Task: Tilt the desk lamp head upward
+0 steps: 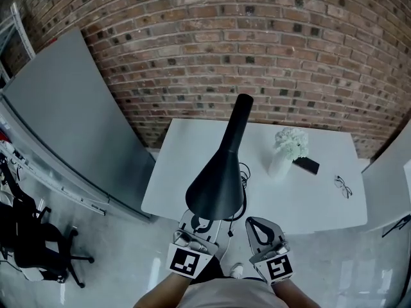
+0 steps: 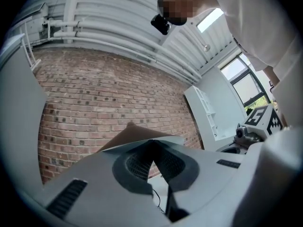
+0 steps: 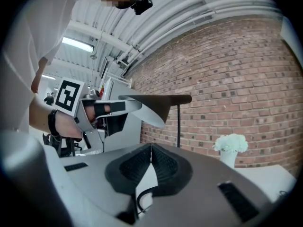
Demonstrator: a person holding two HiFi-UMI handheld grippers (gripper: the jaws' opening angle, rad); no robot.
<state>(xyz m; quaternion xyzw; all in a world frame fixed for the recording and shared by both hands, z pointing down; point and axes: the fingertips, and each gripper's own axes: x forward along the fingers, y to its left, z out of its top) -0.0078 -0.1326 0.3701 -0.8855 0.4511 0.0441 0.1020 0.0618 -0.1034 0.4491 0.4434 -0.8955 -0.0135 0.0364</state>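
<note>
Furthest back, a brick wall [image 1: 257, 43] fills the upper part of the head view, and a large grey panel [image 1: 70, 120] leans along its left side. Before the wall stands a white table [image 1: 308, 204]. Above the table's near edge the black desk lamp shows big in that view: its lamp head [image 1: 215, 185] flares wide toward the person, and its neck [image 1: 239, 117] narrows away toward the wall. From the right gripper view the head looks roughly level, carried on a thin upright stem [image 3: 179, 124]. A black office chair [image 1: 26, 236] stands on the floor at the lower left, well apart from the table. The left gripper [image 2: 152, 143] sits under the wide end of the lamp head, half covered by it in the head view. Its own view shows both jaws clenched, tips meeting with nothing between them and the lamp head's dark edge just above the tips; whether the tips press against that edge I cannot tell. The right gripper [image 3: 151, 146] hangs just beside the lamp head on its right, touching nothing, its jaws likewise closed tip to tip and empty. On the table's far right part stands a white vase of white flowers [image 1: 286, 151], with a dark phone [image 1: 307, 165] lying just beside it. A thin black cable [image 1: 244, 172] curls on the tabletop near the lamp. A pair of glasses [image 1: 343, 186] lies toward the right edge.
</note>
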